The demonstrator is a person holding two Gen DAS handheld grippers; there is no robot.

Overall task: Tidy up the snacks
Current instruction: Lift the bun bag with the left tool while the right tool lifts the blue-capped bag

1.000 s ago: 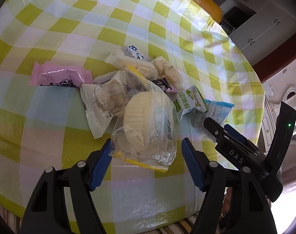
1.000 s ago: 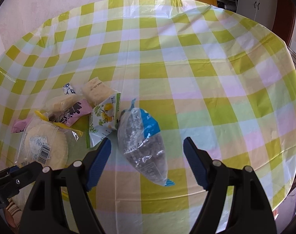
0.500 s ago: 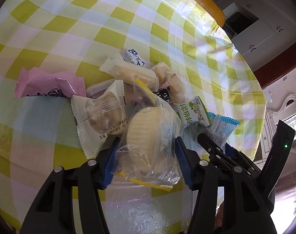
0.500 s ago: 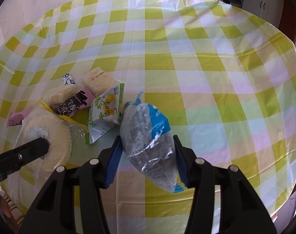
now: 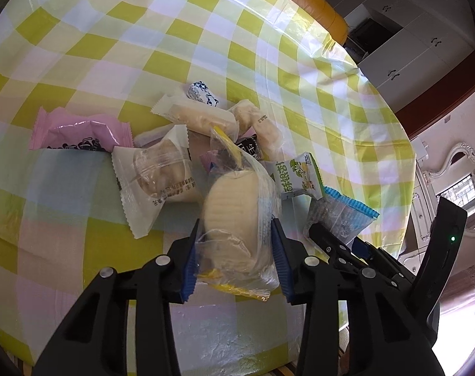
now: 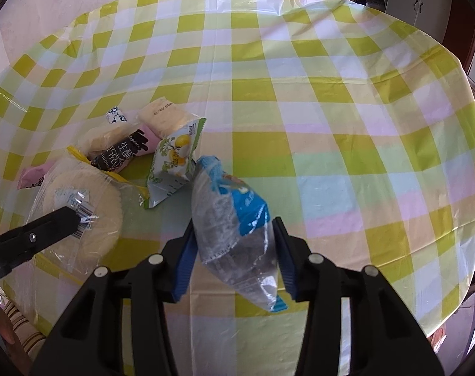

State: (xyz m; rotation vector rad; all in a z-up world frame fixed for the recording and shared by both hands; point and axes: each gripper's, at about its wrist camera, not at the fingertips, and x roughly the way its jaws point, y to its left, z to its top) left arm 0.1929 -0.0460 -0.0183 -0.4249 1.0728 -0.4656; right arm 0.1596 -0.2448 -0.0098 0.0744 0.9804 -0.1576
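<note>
On the tabletop (image 6: 331, 100), under a yellow-green checked cloth, a loose heap of wrapped snacks. Left hand-held gripper (image 5: 236, 258) clamped on a round pale cake in a clear bag (image 5: 237, 219), at the heap's near edge. Right hand-held gripper (image 6: 234, 258) closed on a blue-topped clear packet (image 6: 234, 222) of dark contents, possibly seeds. Nearby: a pink packet (image 5: 80, 131), a white-wrapped pastry (image 5: 159, 175), a green-and-white lemon sachet (image 6: 174, 159), a small blue-patterned candy (image 5: 203, 94).
</note>
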